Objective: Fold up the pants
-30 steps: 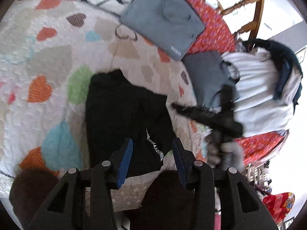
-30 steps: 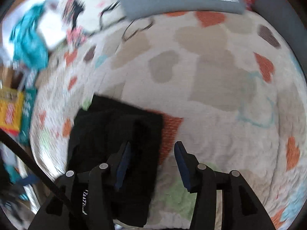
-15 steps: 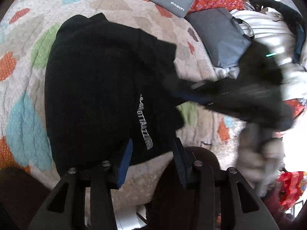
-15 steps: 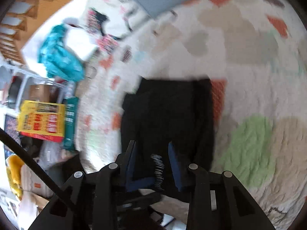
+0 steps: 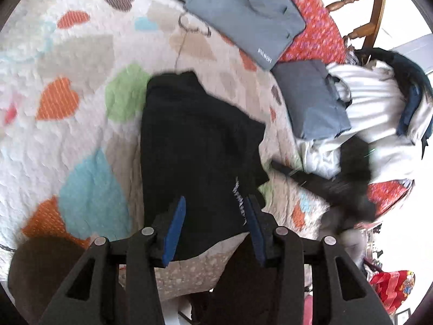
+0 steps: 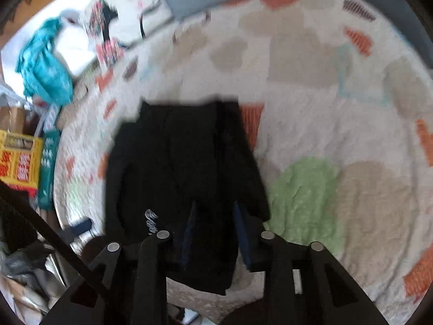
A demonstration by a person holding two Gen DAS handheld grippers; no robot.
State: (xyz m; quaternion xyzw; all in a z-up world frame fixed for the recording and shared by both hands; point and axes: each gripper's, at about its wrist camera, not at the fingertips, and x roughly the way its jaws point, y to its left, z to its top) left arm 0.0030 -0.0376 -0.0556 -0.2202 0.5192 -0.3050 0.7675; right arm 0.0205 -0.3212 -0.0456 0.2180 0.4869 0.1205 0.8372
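Pants (image 5: 194,146): black, folded, laid on the heart-patterned quilt (image 5: 81,62), seen at centre.
Left gripper (image 5: 213,214): jaws spread wide, nothing held, pants beneath at 12 o'clock.
Right gripper (image 6: 213,216): jaws parted, over the pants' near edge; a grip cannot be confirmed.
Grey folded garment (image 5: 246,13): spotted at 1 o'clock.

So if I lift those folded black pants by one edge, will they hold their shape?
Probably not. The black pants lie in soft, uneven layers on the heart-patterned quilt, so they would likely droop and unfold. Being cloth on textured fabric, they would probably drag rather than slide.
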